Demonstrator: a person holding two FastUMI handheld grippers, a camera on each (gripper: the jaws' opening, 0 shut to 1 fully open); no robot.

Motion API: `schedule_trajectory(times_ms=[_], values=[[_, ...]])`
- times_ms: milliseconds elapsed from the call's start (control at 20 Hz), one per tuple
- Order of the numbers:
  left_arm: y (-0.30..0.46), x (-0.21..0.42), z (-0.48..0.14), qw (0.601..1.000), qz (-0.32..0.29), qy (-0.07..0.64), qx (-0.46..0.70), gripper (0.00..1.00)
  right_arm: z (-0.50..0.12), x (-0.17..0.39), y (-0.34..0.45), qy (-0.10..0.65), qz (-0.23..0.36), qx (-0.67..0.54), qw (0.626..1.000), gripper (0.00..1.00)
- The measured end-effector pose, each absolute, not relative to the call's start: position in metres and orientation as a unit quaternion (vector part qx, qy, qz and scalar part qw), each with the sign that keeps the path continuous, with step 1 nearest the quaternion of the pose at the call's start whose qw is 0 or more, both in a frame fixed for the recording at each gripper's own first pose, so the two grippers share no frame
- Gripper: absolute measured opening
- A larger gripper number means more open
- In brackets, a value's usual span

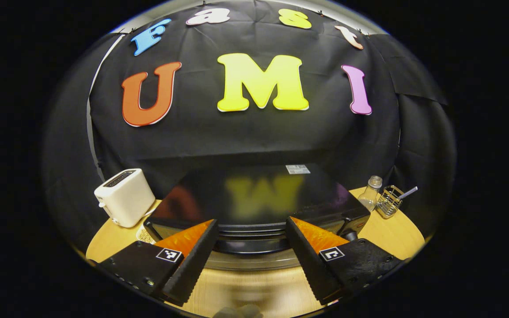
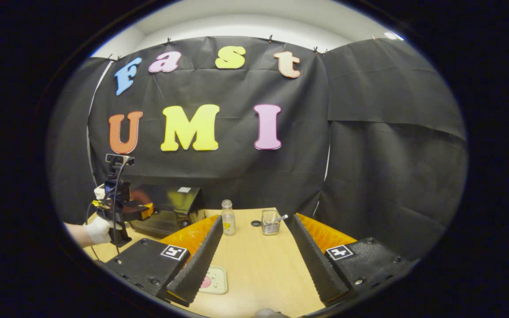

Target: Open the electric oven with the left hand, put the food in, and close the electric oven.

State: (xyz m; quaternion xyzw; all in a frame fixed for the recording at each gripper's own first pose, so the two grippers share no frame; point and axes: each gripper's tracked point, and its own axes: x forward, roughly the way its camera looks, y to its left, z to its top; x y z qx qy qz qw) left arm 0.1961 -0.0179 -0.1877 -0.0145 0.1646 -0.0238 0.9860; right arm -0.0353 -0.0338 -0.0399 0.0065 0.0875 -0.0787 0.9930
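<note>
A round, pale wooden table (image 2: pixel 259 260) carries everything here, with a glossy black electric oven (image 1: pixel 254 198) as the largest item on it, standing at the table's back edge against the dark cloth wall; in the right gripper view the same oven sits at the far left of the table. The left gripper (image 1: pixel 252 256) is held just in front of the oven's upper front edge, fingers spread wide apart with nothing between them, and the oven's door looks shut. In the right gripper view a gloved hand (image 2: pixel 97 230) holds that gripper at the oven's front. The right gripper (image 2: pixel 254 260) hangs over bare tabletop well to the oven's right, its fingers likewise parted and holding nothing. Left of the oven stands a white boxy toaster (image 1: pixel 124 196). Just beside the right gripper's left finger lies a small pale square plate with something pink on it (image 2: pixel 214 279), partly hidden. At the table's far side stand a small clear glass bottle (image 2: pixel 227 217) and, near it, a little wire basket with a utensil (image 2: pixel 271 221).
</note>
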Motion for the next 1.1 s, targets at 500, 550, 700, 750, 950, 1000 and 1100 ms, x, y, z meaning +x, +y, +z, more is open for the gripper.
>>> schedule_trajectory(times_ms=[500,550,700,750,950,1000,1100], values=[[-0.019,0.167,-0.197,0.982,-0.030,0.184,-0.013,0.97,-0.043,-0.030,-0.019,0.089,-0.058,0.014,0.994,0.99],[-0.019,0.163,-0.198,0.983,-0.031,0.183,-0.013,0.97,-0.046,-0.030,-0.017,0.090,-0.056,0.015,0.994,0.99],[-0.019,0.146,-0.203,0.982,-0.033,0.188,-0.014,0.97,-0.053,-0.031,-0.015,0.096,-0.051,0.016,0.994,0.96],[-0.020,0.139,-0.206,0.981,-0.034,0.191,-0.014,0.98,-0.054,-0.032,-0.014,0.098,-0.050,0.017,0.994,0.96],[-0.020,0.108,-0.223,0.978,-0.037,0.205,-0.012,0.97,-0.063,-0.038,-0.010,0.104,-0.044,0.019,0.993,0.96],[-0.020,0.100,-0.229,0.977,-0.036,0.209,-0.013,0.97,-0.064,-0.039,-0.009,0.105,-0.043,0.019,0.993,0.99],[-0.020,0.084,-0.241,0.975,-0.036,0.221,-0.013,0.97,-0.067,-0.041,-0.007,0.107,-0.040,0.020,0.993,0.99]])
